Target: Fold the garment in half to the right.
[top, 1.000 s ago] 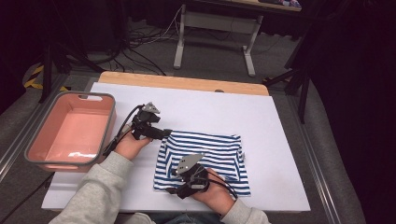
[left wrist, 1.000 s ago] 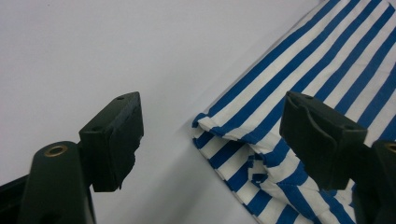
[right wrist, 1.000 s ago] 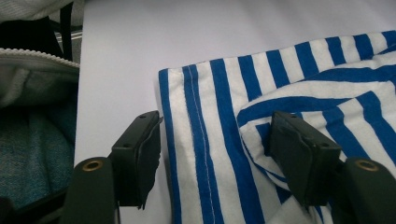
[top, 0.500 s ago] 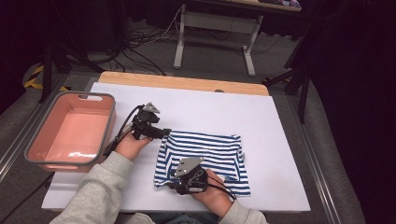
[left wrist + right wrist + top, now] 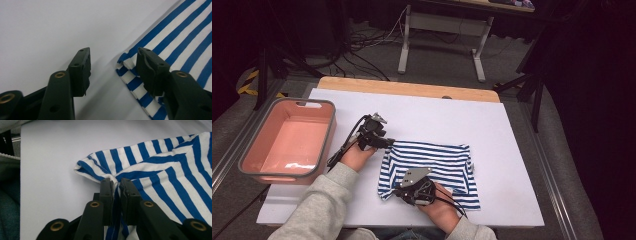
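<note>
Now striped cloth sits pinched between right gripper fingers

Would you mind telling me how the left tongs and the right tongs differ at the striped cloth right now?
The left tongs stand apart, closing around the striped cloth's far corner without pinching it. The right tongs are clamped on a bunched fold at its near edge. Both have just been closing, low over the white table.

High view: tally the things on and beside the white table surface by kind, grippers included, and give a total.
Striped shirt: 1
Pink bin: 1
Grippers: 2, the left gripper and the right gripper
Total: 4
</note>
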`<state>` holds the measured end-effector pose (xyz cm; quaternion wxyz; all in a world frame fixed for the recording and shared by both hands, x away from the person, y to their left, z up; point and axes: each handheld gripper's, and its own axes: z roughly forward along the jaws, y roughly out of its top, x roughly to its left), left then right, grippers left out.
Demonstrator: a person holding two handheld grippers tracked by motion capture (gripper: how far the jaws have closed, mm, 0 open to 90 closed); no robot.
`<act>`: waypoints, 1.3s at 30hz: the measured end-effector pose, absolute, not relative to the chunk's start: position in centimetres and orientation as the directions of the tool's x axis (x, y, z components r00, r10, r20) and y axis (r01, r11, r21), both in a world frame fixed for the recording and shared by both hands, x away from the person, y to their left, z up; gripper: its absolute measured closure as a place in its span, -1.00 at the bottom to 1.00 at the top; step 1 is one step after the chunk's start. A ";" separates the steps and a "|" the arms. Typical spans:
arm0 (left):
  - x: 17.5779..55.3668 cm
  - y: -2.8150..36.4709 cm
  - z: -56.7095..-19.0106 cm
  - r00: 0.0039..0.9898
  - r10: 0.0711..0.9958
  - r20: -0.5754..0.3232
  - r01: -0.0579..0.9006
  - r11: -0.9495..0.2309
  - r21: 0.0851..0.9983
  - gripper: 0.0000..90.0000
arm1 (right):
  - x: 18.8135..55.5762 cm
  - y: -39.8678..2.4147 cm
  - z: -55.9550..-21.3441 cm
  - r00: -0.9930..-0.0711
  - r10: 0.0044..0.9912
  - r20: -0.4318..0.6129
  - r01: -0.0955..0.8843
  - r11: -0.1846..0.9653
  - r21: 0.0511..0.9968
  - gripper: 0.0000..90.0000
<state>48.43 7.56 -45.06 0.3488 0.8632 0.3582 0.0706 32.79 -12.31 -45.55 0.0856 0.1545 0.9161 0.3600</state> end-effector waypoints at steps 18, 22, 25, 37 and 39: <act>47.9 7.1 -44.7 0.755 0.640 -0.140 0.564 -0.526 0.637 0.89 | 32.5 -12.2 -45.1 -0.941 0.334 -0.057 0.207 0.700 0.683 0.80; 47.3 7.9 -43.4 0.748 0.656 -0.105 0.549 -0.522 0.653 0.89 | 32.5 -11.8 -44.8 -0.944 0.326 -0.048 0.202 0.689 0.696 0.80; 47.1 8.5 -42.9 0.738 0.666 -0.110 0.554 -0.505 0.662 0.89 | 32.5 -11.6 -44.6 -0.948 0.315 -0.050 0.191 0.686 0.702 0.80; 46.3 10.4 -40.7 0.722 0.683 -0.108 0.513 -0.424 0.747 0.89 | 32.7 -10.1 -43.7 -0.956 0.292 -0.042 0.165 0.647 0.744 0.80; 46.2 10.3 -40.5 0.724 0.682 -0.102 0.505 -0.423 0.752 0.89 | 32.8 -10.4 -43.6 -0.956 0.293 -0.034 0.169 0.639 0.751 0.80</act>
